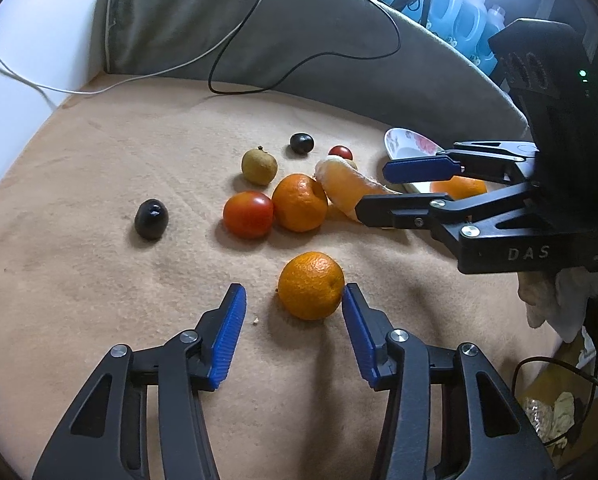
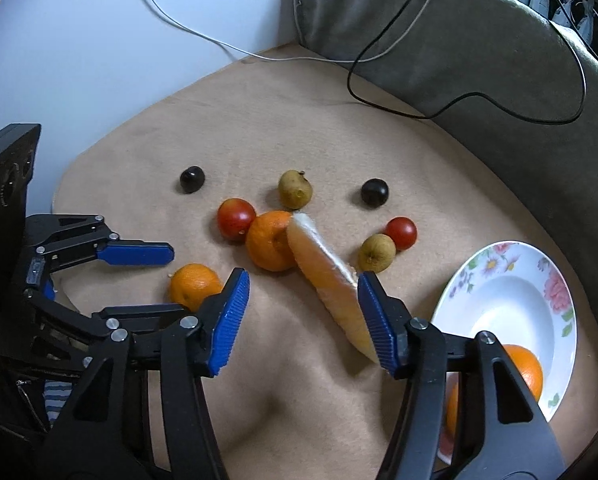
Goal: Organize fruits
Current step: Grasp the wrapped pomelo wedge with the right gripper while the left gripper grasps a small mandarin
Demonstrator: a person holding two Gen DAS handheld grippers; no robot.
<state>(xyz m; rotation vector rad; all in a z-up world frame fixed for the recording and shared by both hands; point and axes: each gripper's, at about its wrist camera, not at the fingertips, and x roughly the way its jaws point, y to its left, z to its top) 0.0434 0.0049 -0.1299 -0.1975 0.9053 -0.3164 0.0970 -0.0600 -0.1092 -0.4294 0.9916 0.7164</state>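
Note:
My left gripper [image 1: 293, 300] is open, its right pad touching a mandarin [image 1: 311, 286] that lies on the beige blanket; that mandarin also shows in the right wrist view [image 2: 194, 285]. My right gripper [image 2: 303, 292] is open and empty, its right pad against a peeled citrus wedge [image 2: 331, 280]; the wedge also shows in the left wrist view [image 1: 349, 188]. A second mandarin [image 2: 270, 246] touches the wedge's far end. A flowered white plate [image 2: 507, 300] at the right holds an orange [image 2: 525, 368]. Tomatoes [image 2: 236, 218] [image 2: 401, 232], longans [image 2: 295, 189] [image 2: 377, 253] and dark plums [image 2: 192, 179] [image 2: 374, 193] lie scattered behind.
A grey cushion [image 2: 459, 32] with a black cable [image 2: 439, 108] and a white cable [image 2: 203, 36] borders the blanket at the back. Blue bottles [image 1: 467, 16] stand behind the cushion. A white wall [image 2: 79, 40] is at the left.

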